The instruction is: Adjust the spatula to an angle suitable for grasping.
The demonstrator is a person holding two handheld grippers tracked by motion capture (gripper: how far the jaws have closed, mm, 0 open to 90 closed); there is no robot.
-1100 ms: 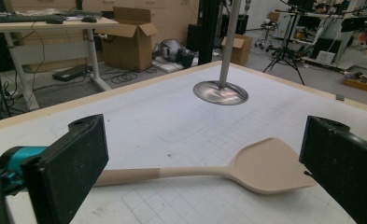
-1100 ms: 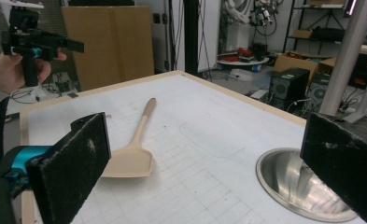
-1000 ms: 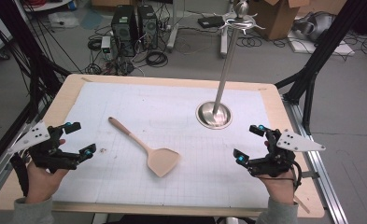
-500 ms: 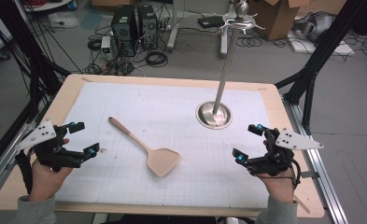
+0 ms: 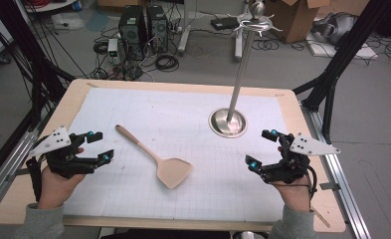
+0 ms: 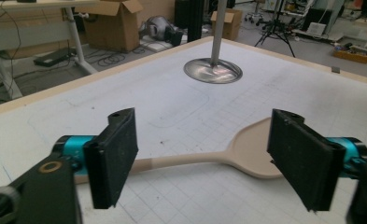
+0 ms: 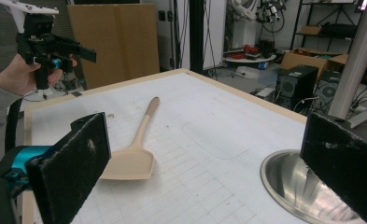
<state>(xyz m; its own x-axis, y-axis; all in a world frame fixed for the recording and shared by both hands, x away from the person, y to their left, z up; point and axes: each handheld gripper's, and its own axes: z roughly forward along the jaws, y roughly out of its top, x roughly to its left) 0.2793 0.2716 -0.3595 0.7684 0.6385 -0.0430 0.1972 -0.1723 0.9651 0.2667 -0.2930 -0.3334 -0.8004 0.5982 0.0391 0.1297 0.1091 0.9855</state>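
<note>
The wooden spatula (image 5: 155,159) is seen lying flat on the white mat (image 5: 183,109), just beside the left gripper (image 5: 97,147). That gripper's jaws, lately closing, are held apart on nothing. The right gripper (image 5: 262,149) is held wide apart, empty, near the metal stand (image 5: 228,122).

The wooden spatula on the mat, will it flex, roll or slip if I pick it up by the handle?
The wooden spatula looks rigid, so it probably won't flex. Its flat blade lies flush on the mat, so rolling seems unlikely. Gripped at the handle's far end, the broad blade may droop.
</note>
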